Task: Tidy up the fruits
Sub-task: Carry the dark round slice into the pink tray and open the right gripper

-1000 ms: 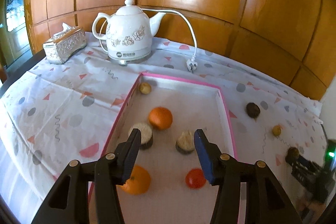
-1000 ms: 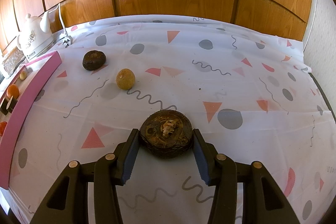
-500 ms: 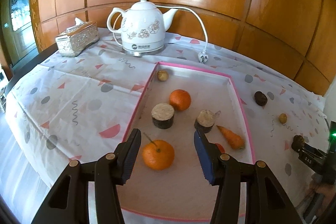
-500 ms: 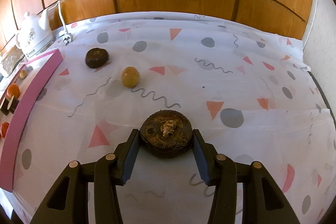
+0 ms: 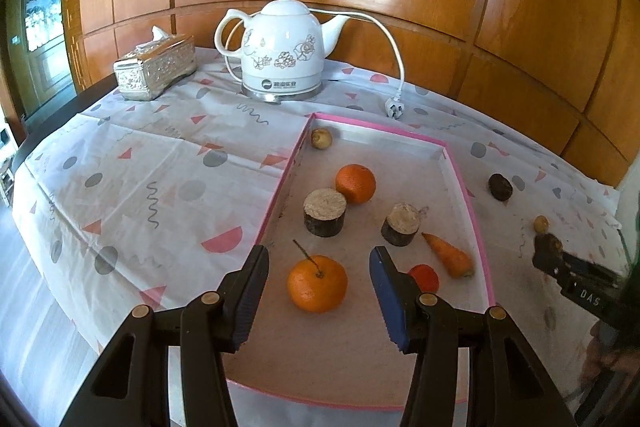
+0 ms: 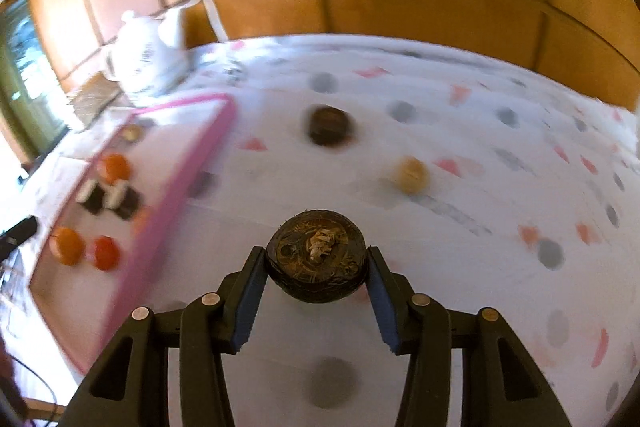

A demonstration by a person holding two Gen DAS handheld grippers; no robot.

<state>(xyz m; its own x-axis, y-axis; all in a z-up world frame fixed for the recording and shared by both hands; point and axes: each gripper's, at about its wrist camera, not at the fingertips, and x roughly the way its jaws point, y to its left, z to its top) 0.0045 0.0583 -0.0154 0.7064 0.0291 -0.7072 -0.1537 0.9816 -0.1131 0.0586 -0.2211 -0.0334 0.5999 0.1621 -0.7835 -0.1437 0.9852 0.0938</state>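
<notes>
Now clamped in the right gripper (image 6: 316,267): a dark round dried fruit (image 6: 316,257). Up and leftward lies the pink-rimmed shallow tray (image 6: 192,163). Left gripper (image 5: 318,281) wide open, empty.

Left claw (image 5: 318,281) is held with jaws spread wide and empty; right claw (image 6: 316,269) is clamped on a dark round fruit (image 6: 317,255), raised.

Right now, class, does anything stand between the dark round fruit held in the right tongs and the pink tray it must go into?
Nothing visible does. The dark fruit hangs above bare tablecloth, and only the tray's pink rim lies on the way.
</notes>
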